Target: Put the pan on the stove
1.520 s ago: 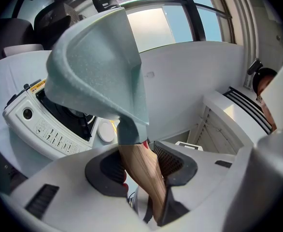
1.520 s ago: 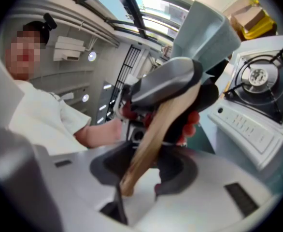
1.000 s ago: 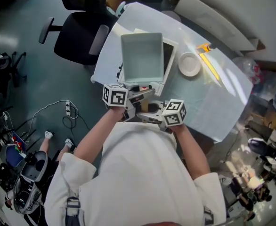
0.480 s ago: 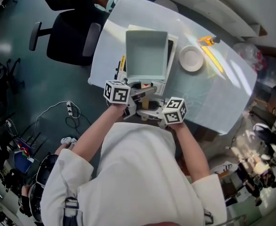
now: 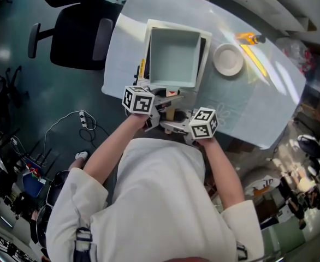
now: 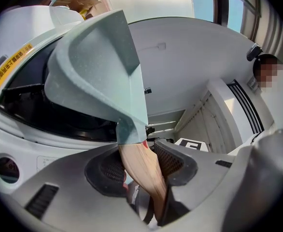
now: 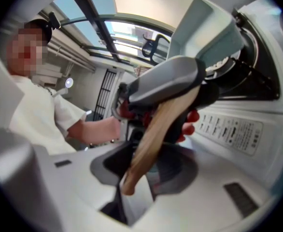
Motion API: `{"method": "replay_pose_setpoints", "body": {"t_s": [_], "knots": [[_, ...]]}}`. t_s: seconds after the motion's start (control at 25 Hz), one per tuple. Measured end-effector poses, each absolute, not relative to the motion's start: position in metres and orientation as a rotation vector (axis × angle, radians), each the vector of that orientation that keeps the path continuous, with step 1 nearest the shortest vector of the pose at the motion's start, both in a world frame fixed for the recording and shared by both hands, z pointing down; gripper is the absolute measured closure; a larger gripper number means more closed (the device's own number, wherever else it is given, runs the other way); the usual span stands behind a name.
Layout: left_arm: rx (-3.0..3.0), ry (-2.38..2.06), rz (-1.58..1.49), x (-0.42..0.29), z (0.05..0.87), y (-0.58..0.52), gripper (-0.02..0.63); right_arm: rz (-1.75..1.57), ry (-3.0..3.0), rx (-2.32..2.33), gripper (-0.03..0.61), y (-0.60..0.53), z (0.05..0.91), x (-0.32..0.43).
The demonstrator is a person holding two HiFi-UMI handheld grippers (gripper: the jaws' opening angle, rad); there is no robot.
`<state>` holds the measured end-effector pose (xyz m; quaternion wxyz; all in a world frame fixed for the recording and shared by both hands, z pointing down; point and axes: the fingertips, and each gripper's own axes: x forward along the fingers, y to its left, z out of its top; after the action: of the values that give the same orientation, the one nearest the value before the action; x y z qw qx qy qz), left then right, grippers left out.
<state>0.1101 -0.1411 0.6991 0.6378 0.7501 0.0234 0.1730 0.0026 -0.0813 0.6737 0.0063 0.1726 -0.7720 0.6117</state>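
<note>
A square pale green pan (image 5: 173,56) with a wooden handle (image 5: 170,113) sits over the white stove (image 5: 206,37) on the table. My left gripper (image 5: 161,106) is shut on the handle close to the pan. In the left gripper view the handle (image 6: 141,170) runs between the dark pads (image 6: 173,161), and the pan (image 6: 98,66) rises above the stove's black top (image 6: 30,98). My right gripper (image 5: 175,126) is shut on the handle's free end. In the right gripper view that handle (image 7: 153,134) crosses my right gripper (image 7: 148,170), with the pan (image 7: 204,28) and the stove's control panel (image 7: 233,132) beyond.
A white plate (image 5: 227,59) lies right of the stove, with an orange tool (image 5: 248,37) past it. The table (image 5: 247,102) has a pale cover. A black office chair (image 5: 75,29) stands at its left, and a power strip with cable (image 5: 83,121) lies on the floor.
The head view has shifted, and the table now sits higher in the frame. Both grippers keep their hold on the handle. The pan now covers more of the stove's black top.
</note>
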Motion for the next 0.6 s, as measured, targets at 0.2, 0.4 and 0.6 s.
{"method": "replay_pose_setpoints", "body": {"t_s": [0.2, 0.4, 0.6], "knots": [[1.728, 0.083, 0.43, 0.11, 0.711, -0.142, 0.423, 1.922, -2.402, 0.568, 0.414, -0.086, 0.687, 0.0], [1.72, 0.094, 0.439, 0.107, 0.718, -0.142, 0.423, 1.947, -2.388, 0.585, 0.414, -0.088, 0.694, -0.005], [1.689, 0.101, 0.44, 0.104, 0.726, -0.145, 0.422, 1.966, -2.38, 0.596, 0.413, -0.091, 0.699, -0.007]]}}
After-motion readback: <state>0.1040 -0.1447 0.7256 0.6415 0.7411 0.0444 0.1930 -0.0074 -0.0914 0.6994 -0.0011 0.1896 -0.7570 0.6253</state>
